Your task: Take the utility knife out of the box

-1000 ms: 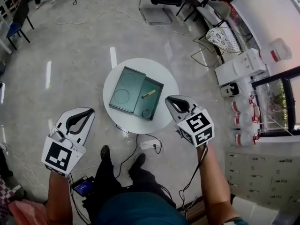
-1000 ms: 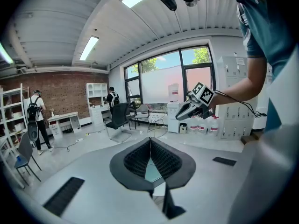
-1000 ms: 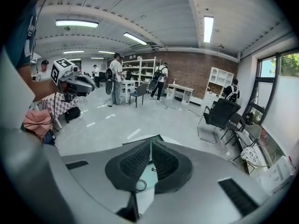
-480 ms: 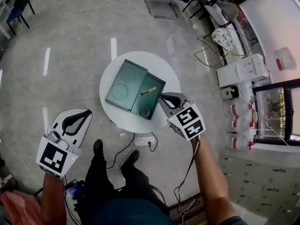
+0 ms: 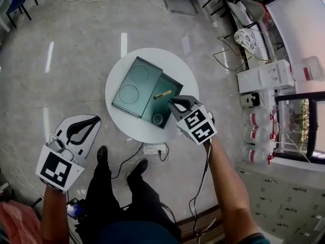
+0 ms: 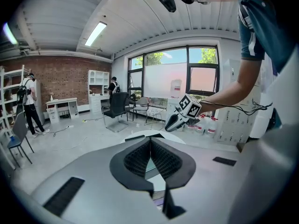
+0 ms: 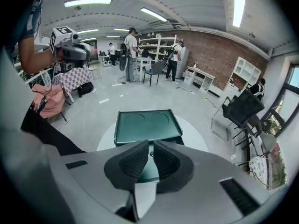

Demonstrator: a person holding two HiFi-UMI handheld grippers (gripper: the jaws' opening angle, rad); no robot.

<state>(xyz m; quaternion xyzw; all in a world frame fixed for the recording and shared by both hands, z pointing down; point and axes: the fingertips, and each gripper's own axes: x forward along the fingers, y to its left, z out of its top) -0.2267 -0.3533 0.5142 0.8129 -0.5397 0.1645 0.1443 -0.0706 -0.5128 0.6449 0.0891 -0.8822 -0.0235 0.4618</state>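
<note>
Right gripper, barely parted and empty, is hovering near the yellow utility knife in the dark green box; left gripper is hanging closed.

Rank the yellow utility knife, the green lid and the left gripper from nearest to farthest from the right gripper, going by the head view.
1. Utility knife, in the box just ahead of the right gripper.
2. Green lid, on the table's left part, beyond the knife.
3. Left gripper, off the table, far left.
</note>
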